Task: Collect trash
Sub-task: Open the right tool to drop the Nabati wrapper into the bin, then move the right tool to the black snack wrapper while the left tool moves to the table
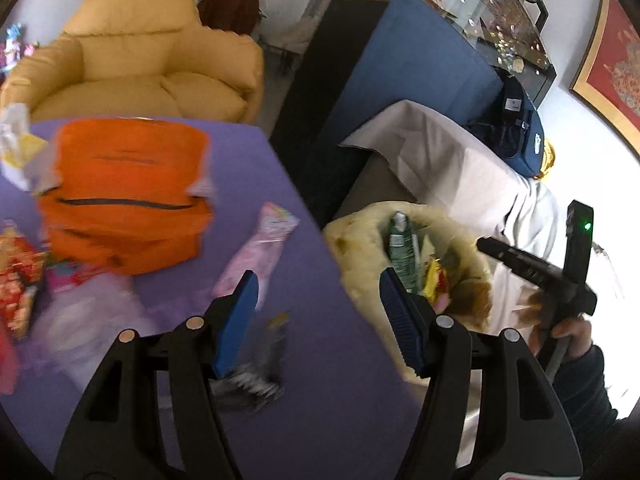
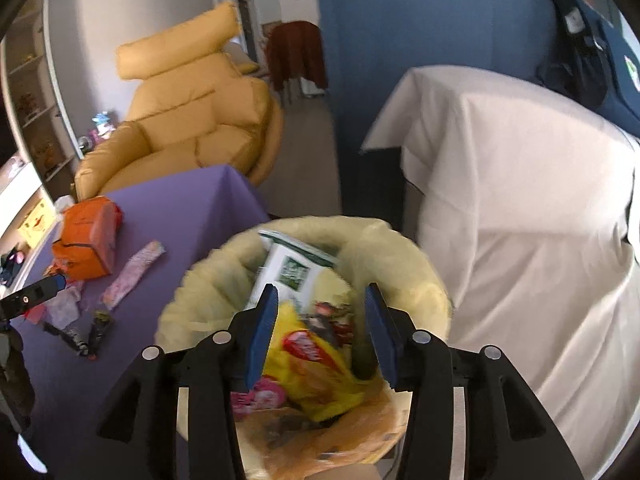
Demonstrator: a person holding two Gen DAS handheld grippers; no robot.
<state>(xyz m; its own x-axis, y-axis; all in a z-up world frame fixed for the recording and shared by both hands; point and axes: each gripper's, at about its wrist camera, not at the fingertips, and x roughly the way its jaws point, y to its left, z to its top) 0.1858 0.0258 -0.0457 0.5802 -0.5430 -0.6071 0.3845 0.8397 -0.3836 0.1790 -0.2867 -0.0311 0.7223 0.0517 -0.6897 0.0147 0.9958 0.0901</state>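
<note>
A bin lined with a yellow bag [image 2: 404, 248] stands beside the purple table [image 2: 192, 200]; it also shows in the left wrist view [image 1: 356, 240]. Inside lie a green-white carton [image 2: 292, 268], a yellow snack bag [image 2: 316, 364] and a pink wrapper [image 2: 260, 396]. My right gripper [image 2: 320, 332] is open and empty just above the bin's contents. My left gripper [image 1: 320, 320] is open and empty above the table edge, over a dark wrapper [image 1: 256, 376]. A pink wrapper [image 1: 260, 252] lies ahead of it on the table [image 1: 340, 420].
An orange bag [image 1: 128, 196] sits on the table with red snack packets [image 1: 16, 292] and crumpled paper [image 1: 16, 140] to its left. A yellow armchair [image 2: 192, 120] stands beyond the table. A white-draped piece of furniture [image 2: 520, 200] is right of the bin.
</note>
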